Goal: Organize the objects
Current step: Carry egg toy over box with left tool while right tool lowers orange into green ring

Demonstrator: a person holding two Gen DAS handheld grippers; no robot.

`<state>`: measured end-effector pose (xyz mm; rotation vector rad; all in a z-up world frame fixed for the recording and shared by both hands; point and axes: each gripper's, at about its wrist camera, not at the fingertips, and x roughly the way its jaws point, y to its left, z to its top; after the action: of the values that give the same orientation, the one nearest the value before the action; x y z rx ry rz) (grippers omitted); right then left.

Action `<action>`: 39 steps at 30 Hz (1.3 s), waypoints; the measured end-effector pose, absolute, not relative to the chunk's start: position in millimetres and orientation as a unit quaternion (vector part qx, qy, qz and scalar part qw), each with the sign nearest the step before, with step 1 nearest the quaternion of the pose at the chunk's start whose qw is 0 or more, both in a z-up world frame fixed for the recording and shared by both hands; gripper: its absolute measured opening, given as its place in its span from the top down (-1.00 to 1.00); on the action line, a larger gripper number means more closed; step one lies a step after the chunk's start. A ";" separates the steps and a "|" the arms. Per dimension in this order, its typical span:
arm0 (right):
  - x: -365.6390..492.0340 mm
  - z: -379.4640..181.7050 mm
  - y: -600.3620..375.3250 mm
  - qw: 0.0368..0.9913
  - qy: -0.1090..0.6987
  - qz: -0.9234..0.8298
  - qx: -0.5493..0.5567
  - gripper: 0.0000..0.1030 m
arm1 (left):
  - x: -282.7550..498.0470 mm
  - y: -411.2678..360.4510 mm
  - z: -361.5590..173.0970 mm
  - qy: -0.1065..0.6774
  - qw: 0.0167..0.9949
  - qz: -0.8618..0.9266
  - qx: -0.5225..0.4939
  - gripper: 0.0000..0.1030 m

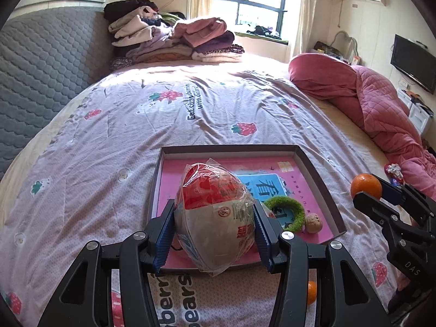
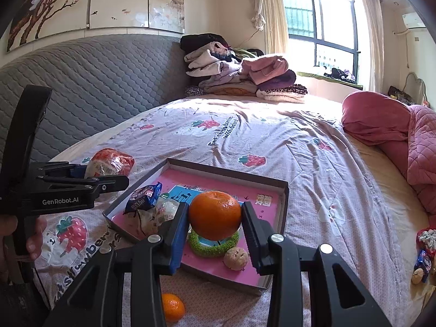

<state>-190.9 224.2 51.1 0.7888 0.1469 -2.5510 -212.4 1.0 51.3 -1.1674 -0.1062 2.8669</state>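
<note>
My left gripper [image 1: 215,226] is shut on a red-and-white plastic-wrapped packet [image 1: 215,212] and holds it above the near left part of a shallow pink-bottomed box [image 1: 226,150] on the bed. My right gripper [image 2: 215,218] is shut on an orange [image 2: 215,215] above the same box [image 2: 226,171]. The box holds a green fuzzy ring [image 2: 215,246], a walnut [image 2: 236,257], a blue snack packet [image 2: 143,197] and a pale wrapped item [image 2: 152,219]. The left gripper with its packet [image 2: 109,163] shows at left in the right wrist view. The right gripper's orange [image 1: 365,185] shows at right in the left wrist view.
A second orange [image 2: 172,307] lies on the strawberry-print cover [image 2: 272,141] in front of the box. More snacks [image 2: 423,256] lie at the right bed edge. Folded clothes [image 2: 245,73] are stacked at the head. A pink quilt [image 1: 381,109] lies on the right.
</note>
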 end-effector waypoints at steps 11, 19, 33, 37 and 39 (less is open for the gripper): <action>-215.5 33.2 227.5 0.220 0.053 -0.924 0.307 0.24 | -231.7 -13.8 25.6 -0.041 0.012 0.922 -0.385 -0.04; -226.7 17.3 226.4 0.216 0.057 -0.918 0.328 0.24 | -235.5 -1.5 6.4 -0.037 0.028 0.920 -0.390 -0.04; -238.9 -3.3 223.7 0.211 0.066 -0.911 0.348 0.24 | -247.6 18.3 -22.1 -0.032 0.048 0.912 -0.407 -0.04; -243.1 -10.4 223.3 0.207 0.068 -0.909 0.356 0.24 | -247.7 22.1 -25.4 -0.026 0.049 0.913 -0.405 -0.04; -244.5 -14.3 222.7 0.206 0.070 -0.908 0.359 0.24 | -247.0 24.0 -26.0 -0.024 0.050 0.914 -0.402 -0.04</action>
<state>-244.5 222.7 -14.3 1.0000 0.1942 -2.5295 -247.0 24.0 -26.0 -1.2251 -0.0732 2.7822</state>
